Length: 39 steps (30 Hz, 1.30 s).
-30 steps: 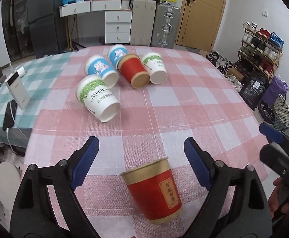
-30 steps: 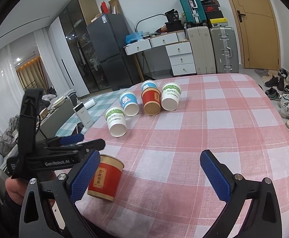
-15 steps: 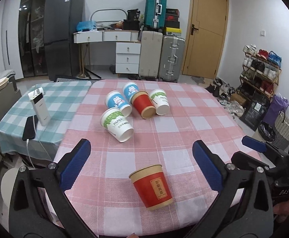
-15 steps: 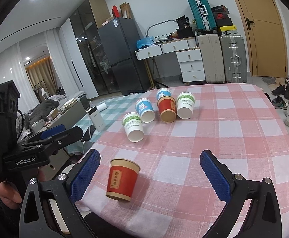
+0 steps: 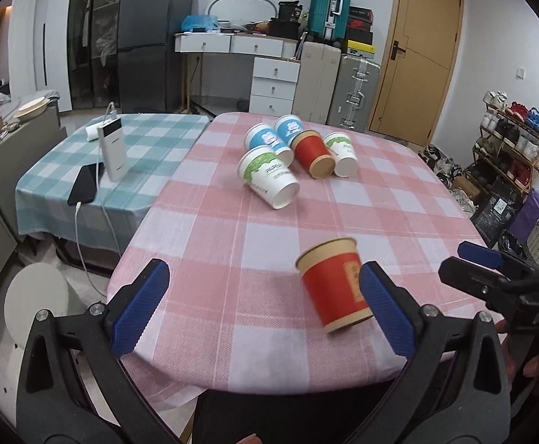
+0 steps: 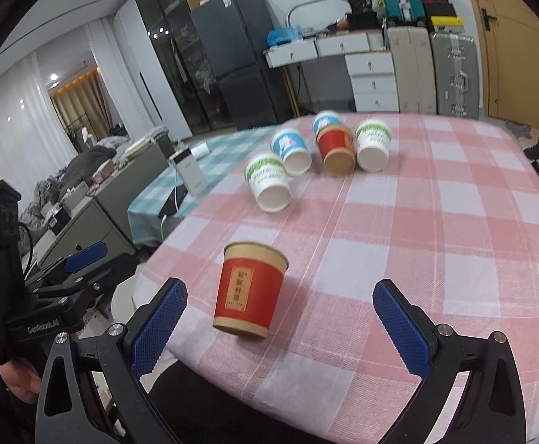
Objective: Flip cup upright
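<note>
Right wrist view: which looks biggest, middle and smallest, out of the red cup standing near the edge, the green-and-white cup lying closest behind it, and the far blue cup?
As they look here:
1. Near red cup, largest.
2. Green-and-white cup.
3. Far blue cup, smallest, partly hidden.
Nearness to the camera drives this; real sizes may well match.

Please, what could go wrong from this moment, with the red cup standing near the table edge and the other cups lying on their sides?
1. The red cup stands upright close to the near edge of the table; a bump from either open gripper could tip it off.
2. The five cups lying on their sides are packed close: reaching for the green-print cup may roll it, or push the red lying cup and its neighbours.
</note>
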{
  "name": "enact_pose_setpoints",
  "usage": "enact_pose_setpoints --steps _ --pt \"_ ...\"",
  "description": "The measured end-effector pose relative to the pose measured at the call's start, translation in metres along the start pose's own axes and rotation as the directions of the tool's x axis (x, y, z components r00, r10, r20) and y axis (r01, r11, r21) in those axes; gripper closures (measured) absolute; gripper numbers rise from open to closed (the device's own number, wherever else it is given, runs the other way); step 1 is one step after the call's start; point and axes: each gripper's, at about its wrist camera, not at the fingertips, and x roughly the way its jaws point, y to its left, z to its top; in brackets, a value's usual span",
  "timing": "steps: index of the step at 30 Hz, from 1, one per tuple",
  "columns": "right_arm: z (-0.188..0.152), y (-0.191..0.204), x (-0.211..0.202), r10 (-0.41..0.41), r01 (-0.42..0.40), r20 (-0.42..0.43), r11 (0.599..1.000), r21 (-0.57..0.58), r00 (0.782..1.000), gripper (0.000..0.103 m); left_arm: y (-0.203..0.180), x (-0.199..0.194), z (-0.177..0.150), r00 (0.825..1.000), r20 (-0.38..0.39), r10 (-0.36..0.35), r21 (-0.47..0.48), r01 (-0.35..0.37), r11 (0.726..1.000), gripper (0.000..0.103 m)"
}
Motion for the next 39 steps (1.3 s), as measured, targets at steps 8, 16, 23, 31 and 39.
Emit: enact_pose_setpoints --steps 8,16,23,31,39 --pt "0.032 0.008 0.058 0.021 -0.028 -0.191 0.999 -0.032 0.981 0.000 0.043 0.016 -0.022 0.999 -0.036 -0.009 -0.100 0.006 0.995 0.001" --pt "0.055 -0.006 0.133 0.134 -0.102 -0.476 0.991 0.092 0.869 0.000 0.058 0.041 -0.025 0.996 -0.072 -0.053 -0.129 0.044 0.991 0.001" --pt "0.064 -0.009 0.167 0.193 -0.103 -0.585 0.978 0.184 0.788 0.000 0.063 0.057 -0.028 0.991 -0.101 -0.084 -0.135 0.070 0.988 0.001" --pt "0.068 -0.008 0.186 0.166 -0.068 -0.634 0.982 0.176 0.755 0.001 0.062 0.064 -0.022 0.988 -0.109 -0.107 -0.129 0.093 0.987 0.001" --pt "0.060 -0.006 0.199 0.166 -0.059 -0.664 0.982 0.181 0.729 0.021 0.064 0.060 -0.021 0.990 -0.106 -0.093 -0.141 0.078 0.987 0.001"
